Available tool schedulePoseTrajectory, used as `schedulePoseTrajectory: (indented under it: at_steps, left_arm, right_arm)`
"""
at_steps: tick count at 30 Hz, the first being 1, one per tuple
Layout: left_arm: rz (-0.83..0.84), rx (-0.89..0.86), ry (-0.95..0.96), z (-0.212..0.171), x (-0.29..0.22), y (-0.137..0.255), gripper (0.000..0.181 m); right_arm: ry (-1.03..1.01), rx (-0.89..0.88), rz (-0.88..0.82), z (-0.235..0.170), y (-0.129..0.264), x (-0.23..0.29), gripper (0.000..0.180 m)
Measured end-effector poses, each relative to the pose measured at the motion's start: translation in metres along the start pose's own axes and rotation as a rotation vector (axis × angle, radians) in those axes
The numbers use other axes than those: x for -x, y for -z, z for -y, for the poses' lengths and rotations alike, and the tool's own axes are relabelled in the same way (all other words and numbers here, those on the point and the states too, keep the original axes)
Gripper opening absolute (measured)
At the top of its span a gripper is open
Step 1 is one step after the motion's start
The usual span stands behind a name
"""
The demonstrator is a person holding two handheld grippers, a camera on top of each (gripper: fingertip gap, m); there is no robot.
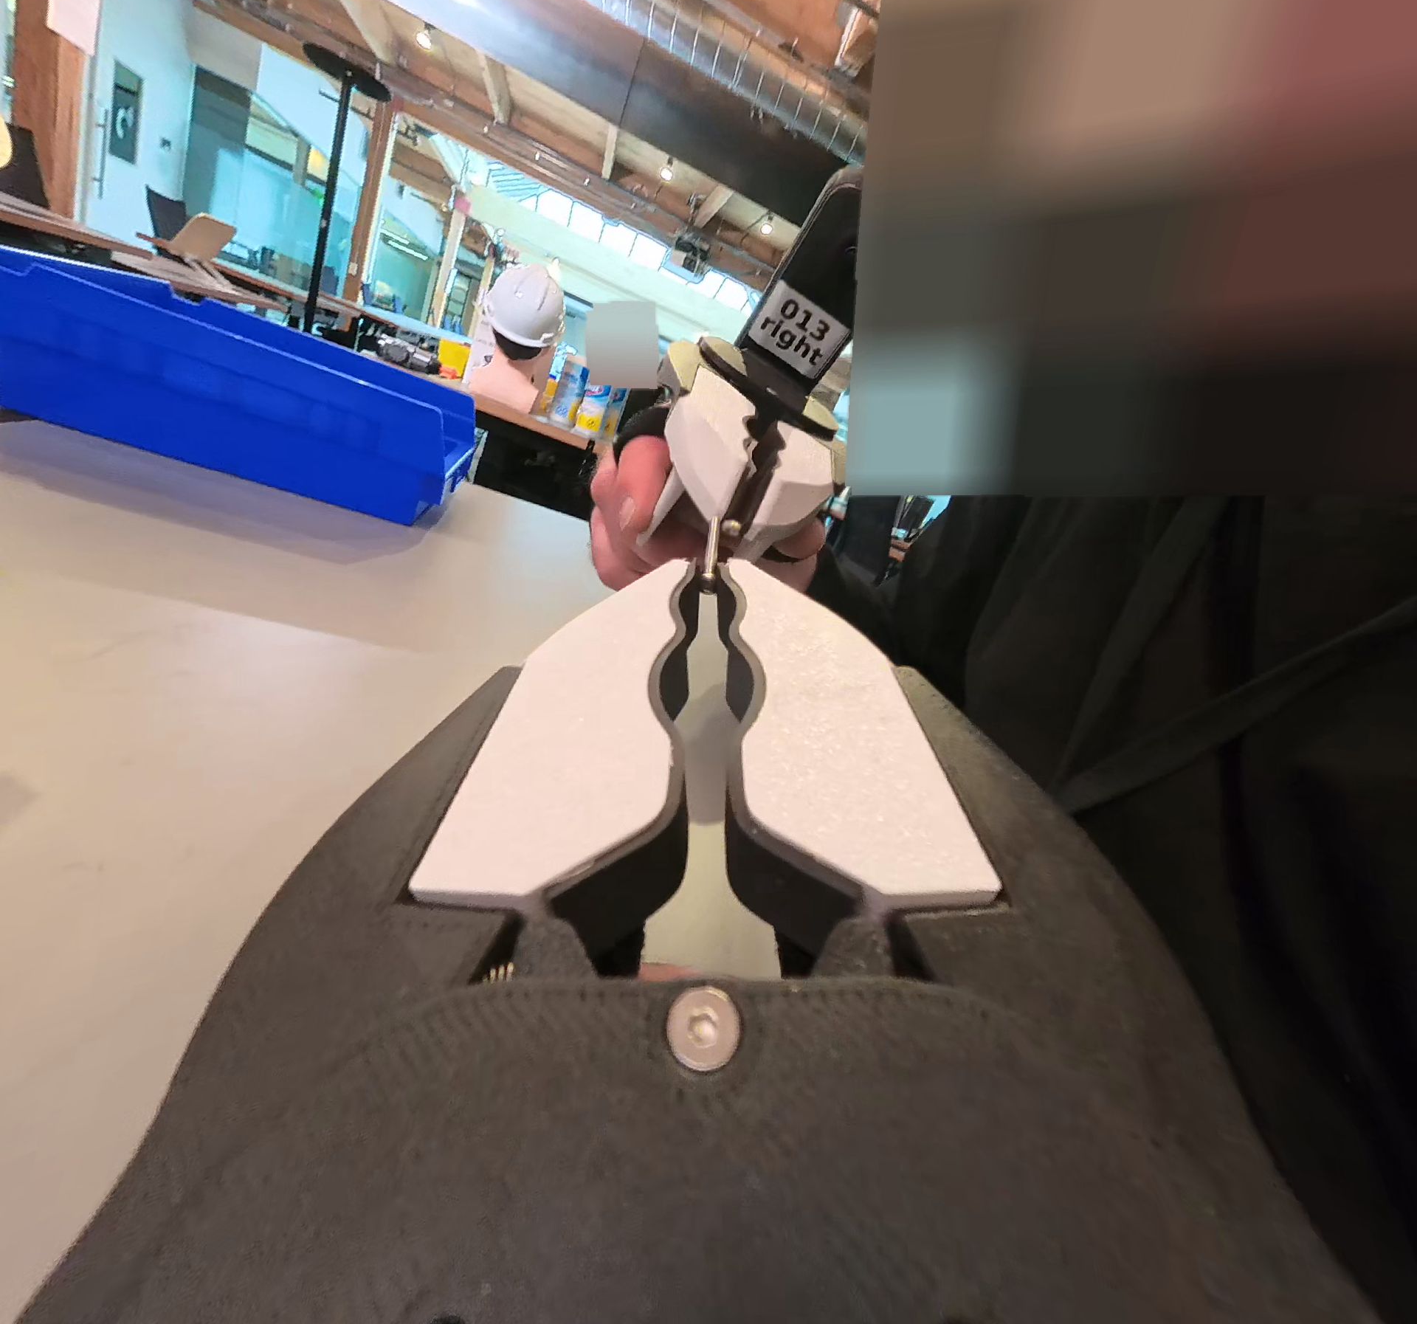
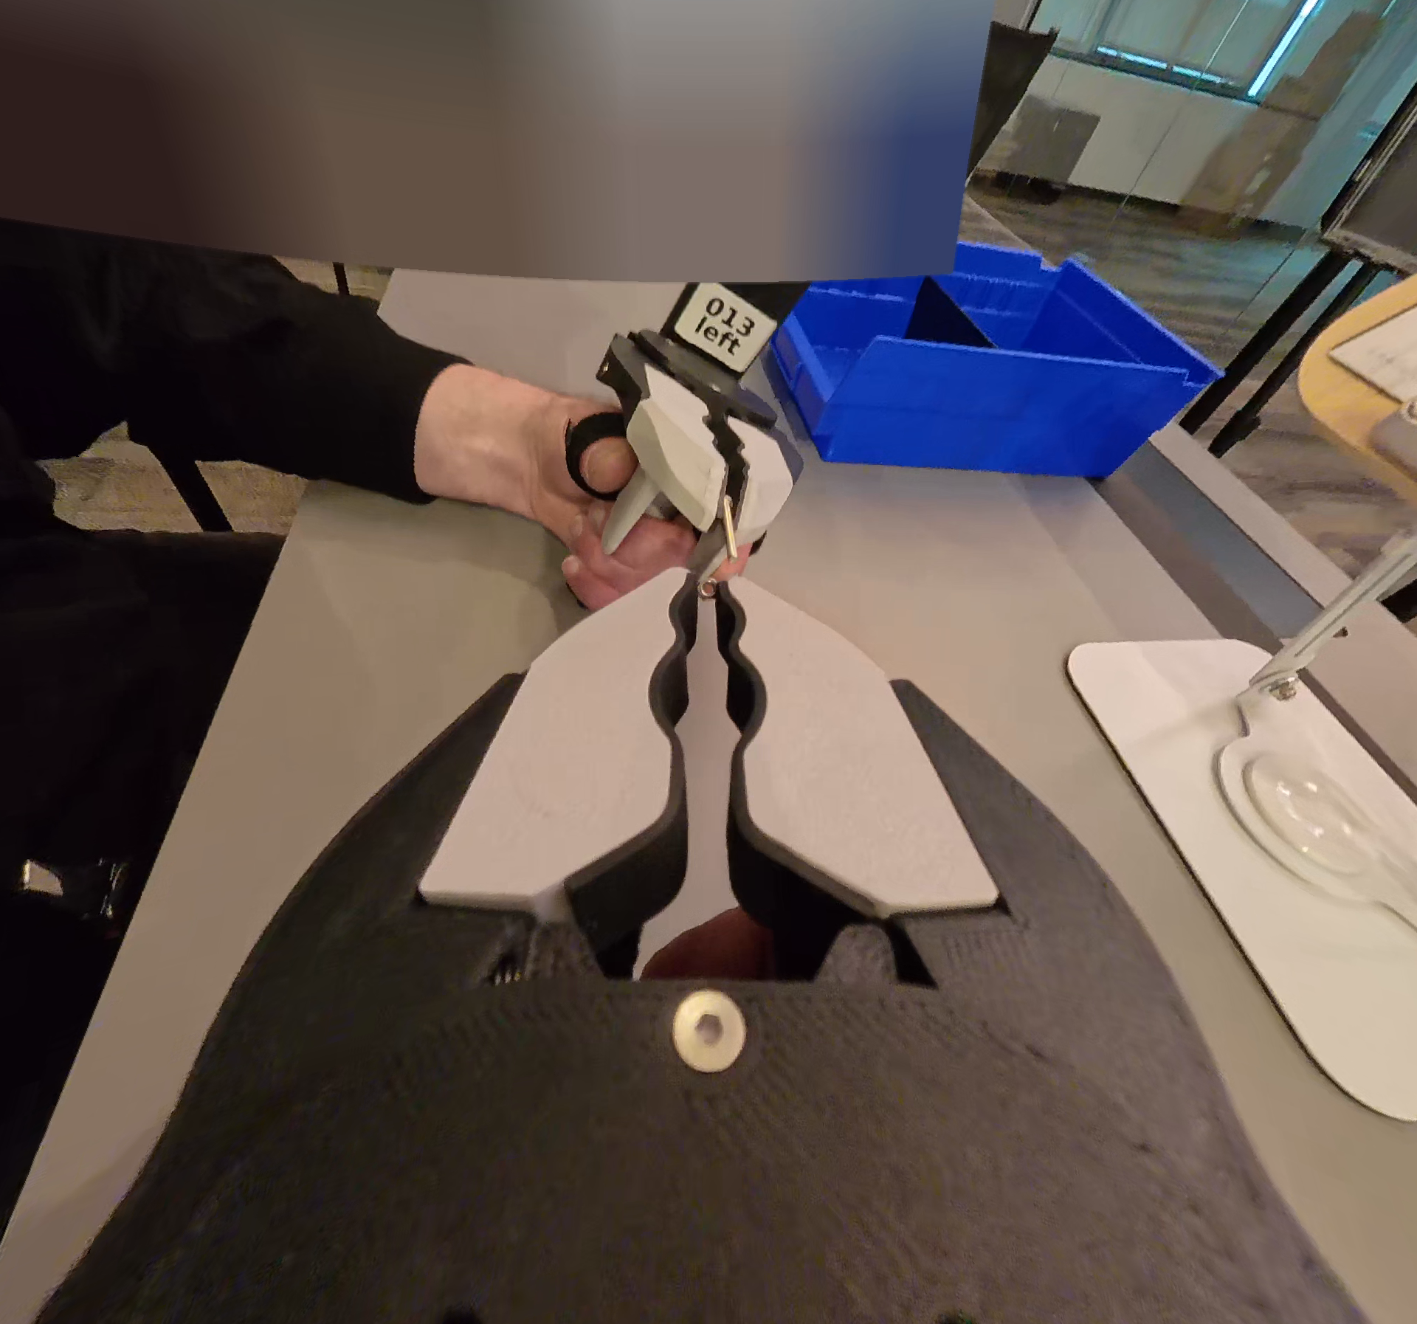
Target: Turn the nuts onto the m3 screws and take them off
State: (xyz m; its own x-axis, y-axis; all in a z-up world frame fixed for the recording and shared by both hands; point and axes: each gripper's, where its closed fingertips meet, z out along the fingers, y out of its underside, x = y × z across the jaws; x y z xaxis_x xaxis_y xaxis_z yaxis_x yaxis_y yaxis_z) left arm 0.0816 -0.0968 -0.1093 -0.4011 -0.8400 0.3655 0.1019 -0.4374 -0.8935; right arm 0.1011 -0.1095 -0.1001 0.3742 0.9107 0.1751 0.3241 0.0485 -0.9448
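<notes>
Above grey desk (image 2: 958, 566), left gripper (image 1: 706, 583) pinching nut (image 1: 707, 582), right gripper (image 2: 709, 585) pinching m3 screw (image 2: 728, 520), tips touching; likely cross-threading or a drop if tilted.

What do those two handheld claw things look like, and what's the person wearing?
Each gripper, left and right, has two pale grey fingers with wavy dark-edged inner sides, set in a black textured body fixed by a silver bolt. Each carries a small white label. The person wears black long sleeves.
</notes>
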Motion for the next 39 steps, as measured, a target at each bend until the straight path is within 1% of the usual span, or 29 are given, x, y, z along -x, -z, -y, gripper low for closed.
schedulePoseTrajectory:
  at_steps: [4, 14, 22, 39]
  left_arm:
    - [-0.03, -0.04, 0.017, 0.005, -0.004, -0.002, 0.004]
    - [-0.082, -0.109, 0.05, 0.013, -0.01, -0.006, 0.004]
    - [-0.106, -0.15, 0.067, 0.019, -0.012, -0.005, 0.004]
    - [-0.128, -0.178, 0.077, 0.022, -0.014, -0.006, 0.004]
  right_arm:
    - [0.008, -0.044, -0.005, 0.011, -0.001, -0.002, 0.004]
    - [0.006, -0.12, -0.025, 0.025, 0.0, -0.006, 0.004]
    - [0.005, -0.151, -0.028, 0.028, 0.0, -0.006, 0.004]
    - [-0.002, -0.197, -0.033, 0.033, -0.002, -0.007, 0.004]
